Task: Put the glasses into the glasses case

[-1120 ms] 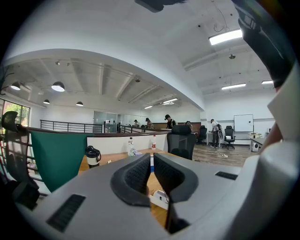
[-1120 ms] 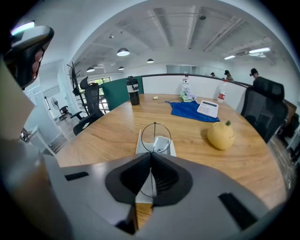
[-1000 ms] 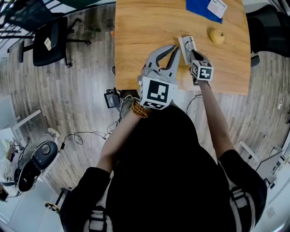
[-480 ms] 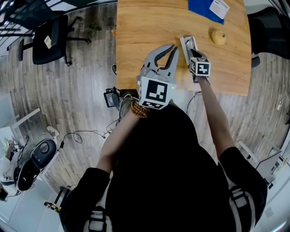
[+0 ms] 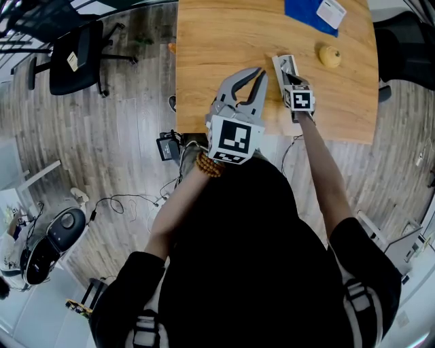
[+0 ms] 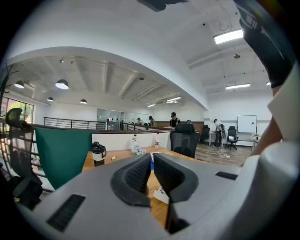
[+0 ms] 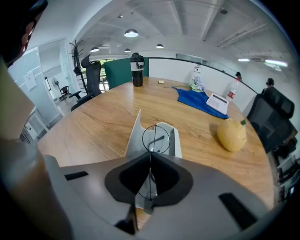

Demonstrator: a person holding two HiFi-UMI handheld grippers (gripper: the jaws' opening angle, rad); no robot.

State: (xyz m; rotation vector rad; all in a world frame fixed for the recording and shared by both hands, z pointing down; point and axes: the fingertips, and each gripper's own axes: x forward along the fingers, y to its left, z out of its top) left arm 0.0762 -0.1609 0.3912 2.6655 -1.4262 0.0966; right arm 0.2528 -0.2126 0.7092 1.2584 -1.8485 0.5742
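A white glasses case [image 5: 281, 62] lies open on the wooden table [image 5: 204, 68], its lid raised on the left. My right gripper [image 5: 288, 76] hangs just above it and points steeply down. It is shut on thin round wire-rimmed glasses [image 7: 157, 139], and one lens hangs over the case's tray [image 7: 176, 143]. In the right gripper view the pads [image 7: 150, 174] pinch the frame edge-on. My left gripper [image 5: 262, 72] hovers level over the table's near edge, left of the case. Its jaws [image 6: 151, 161] are all but together with nothing between them.
A yellow fruit [image 5: 330, 55] [image 7: 232, 135] sits right of the case. Farther back lies a blue cloth [image 5: 309, 12] with a white box [image 7: 217, 103] on it. A black mug [image 7: 137, 69] stands at the far edge. Office chairs [image 5: 75, 58] stand on the floor at the left.
My right gripper has sunk a little toward the open case with the glasses still in it. The left gripper has kept still.
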